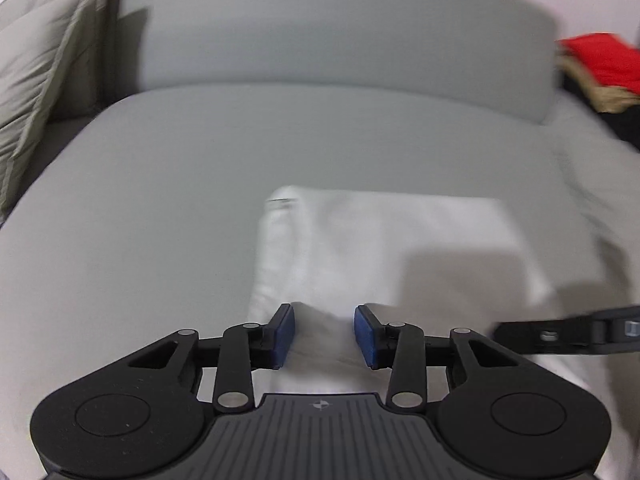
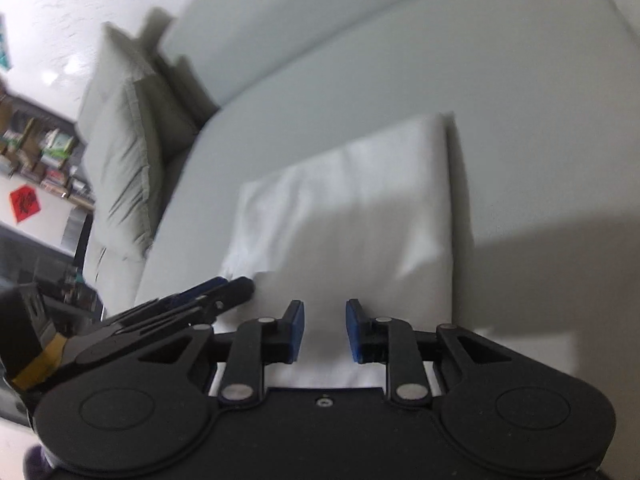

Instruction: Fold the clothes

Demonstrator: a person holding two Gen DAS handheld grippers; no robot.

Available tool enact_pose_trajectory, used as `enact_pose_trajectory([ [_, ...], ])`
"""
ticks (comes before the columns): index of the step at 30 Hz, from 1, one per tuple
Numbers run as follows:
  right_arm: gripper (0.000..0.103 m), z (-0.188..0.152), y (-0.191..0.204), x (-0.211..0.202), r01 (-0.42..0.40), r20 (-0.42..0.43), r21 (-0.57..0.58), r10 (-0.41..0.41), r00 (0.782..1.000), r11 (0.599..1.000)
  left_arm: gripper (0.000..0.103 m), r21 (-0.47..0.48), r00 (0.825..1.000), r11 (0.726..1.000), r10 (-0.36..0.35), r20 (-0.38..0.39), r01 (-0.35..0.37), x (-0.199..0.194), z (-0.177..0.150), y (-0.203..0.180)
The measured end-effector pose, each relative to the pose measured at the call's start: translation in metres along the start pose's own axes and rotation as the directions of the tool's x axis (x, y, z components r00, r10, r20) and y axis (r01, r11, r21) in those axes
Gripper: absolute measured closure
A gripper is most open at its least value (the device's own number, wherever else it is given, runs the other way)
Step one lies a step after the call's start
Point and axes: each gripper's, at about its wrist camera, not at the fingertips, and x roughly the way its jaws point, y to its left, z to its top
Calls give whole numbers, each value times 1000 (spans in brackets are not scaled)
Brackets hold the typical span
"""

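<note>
Left gripper (image 1: 324, 336) and right gripper (image 2: 323, 330), both part-open, apparently empty; folded white cloth (image 1: 384, 248) stretches straight ahead, near edge between pads.

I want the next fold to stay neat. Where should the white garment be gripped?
Grip the white garment at its near edge, coming from the front: it lies flat on the sofa seat, and that edge already sits between the open pads of the left hand-held gripper and right hand-held gripper.
</note>
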Motion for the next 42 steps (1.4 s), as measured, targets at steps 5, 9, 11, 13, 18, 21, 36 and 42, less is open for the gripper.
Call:
enact_pose_trajectory([
  [5, 84, 20, -53, -20, 29, 218, 229, -80, 973, 973, 74, -132, 992, 983, 130, 7, -128, 4, 8, 40],
  [9, 74, 20, -67, -44, 4, 310, 286, -97, 946, 958, 72, -180, 996, 984, 25, 82, -10, -23, 14, 55],
  [11, 74, 19, -59, -46, -27, 333, 265, -65, 941, 964, 70, -164, 990, 983, -57, 128, 78, -29, 21, 47],
  [13, 73, 19, -49, -42, -61, 340, 238, -25, 940, 969, 69, -100, 982, 985, -126, 139, 140, -21, 31, 26],
  [18, 73, 30, -34, 6, -98, 243, 188, 50, 969, 977, 68, 13, 989, 993, -120, 81, 119, 36, 50, -14],
  [21, 77, 38, -44, 34, -108, 197, 233, 62, 978, 966, 64, -81, 998, 996, -38, 55, 43, 70, 57, -2],
  [36, 73, 6, -101, -57, 20, 380, 384, -178, 908, 923, 62, -164, 985, 972, 172, 24, -166, 23, 39, 23],
  [42, 65, -41, -60, -97, 66, 339, 219, -139, 930, 974, 48, -50, 985, 985, 166, 38, -164, -57, -4, 9],
])
